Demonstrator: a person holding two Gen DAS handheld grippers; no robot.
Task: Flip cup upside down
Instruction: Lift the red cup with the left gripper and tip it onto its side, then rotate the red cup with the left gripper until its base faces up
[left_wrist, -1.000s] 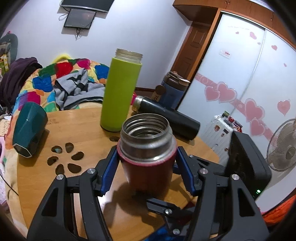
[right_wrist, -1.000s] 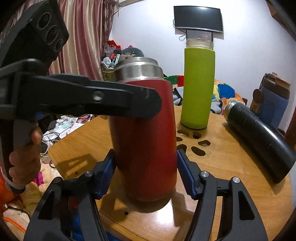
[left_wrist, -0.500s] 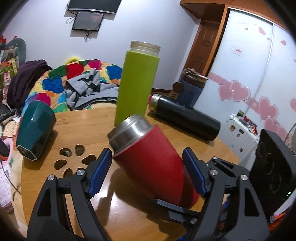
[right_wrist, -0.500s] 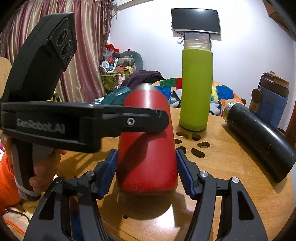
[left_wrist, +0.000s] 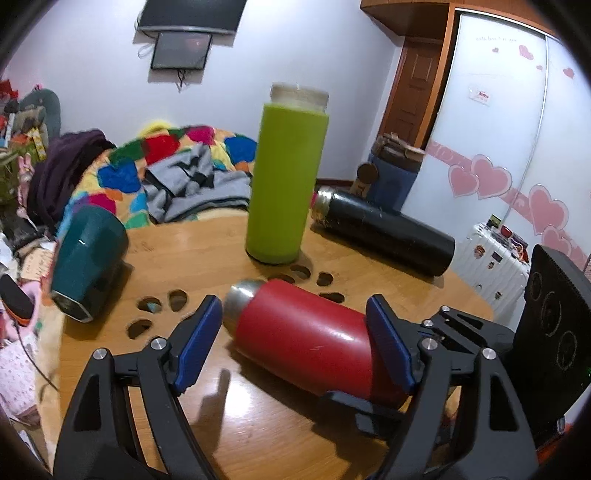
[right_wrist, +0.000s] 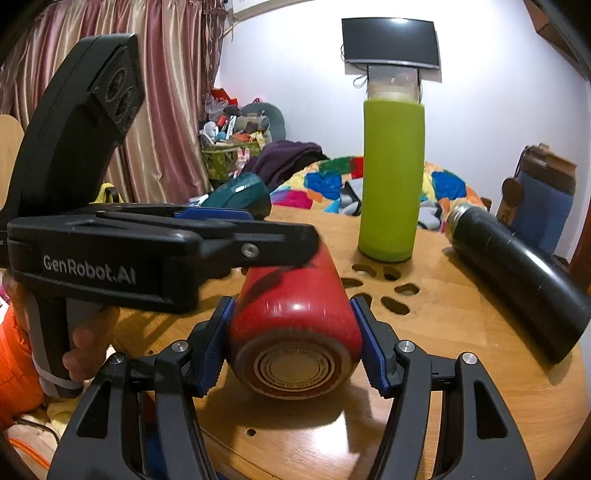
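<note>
**Red cup held horizontal by the right gripper**

The red cup (left_wrist: 310, 332) is seen lying roughly horizontal just above the wooden surface (left_wrist: 207, 243), its steel mouth pointed toward the teal cup (left_wrist: 86, 258) and its base turned toward the right wrist camera. The right gripper (right_wrist: 293, 343) is positioned at the base end, with the jaws pinching the red body from both sides. The left gripper (left_wrist: 295, 339) is placed around the same cup, and its jaws are spread: a clear gap is visible at the mouth end, while contact on the far side is possibly present but cannot be confirmed because of the viewing angle. In the right wrist view, one finger of the left gripper is seen crossing over the top of the cup.

A green bottle (right_wrist: 391, 177) is standing upright behind the flower-shaped cutouts (right_wrist: 384, 284). A black flask (right_wrist: 517, 280) is lying on its side near the edge.
</note>
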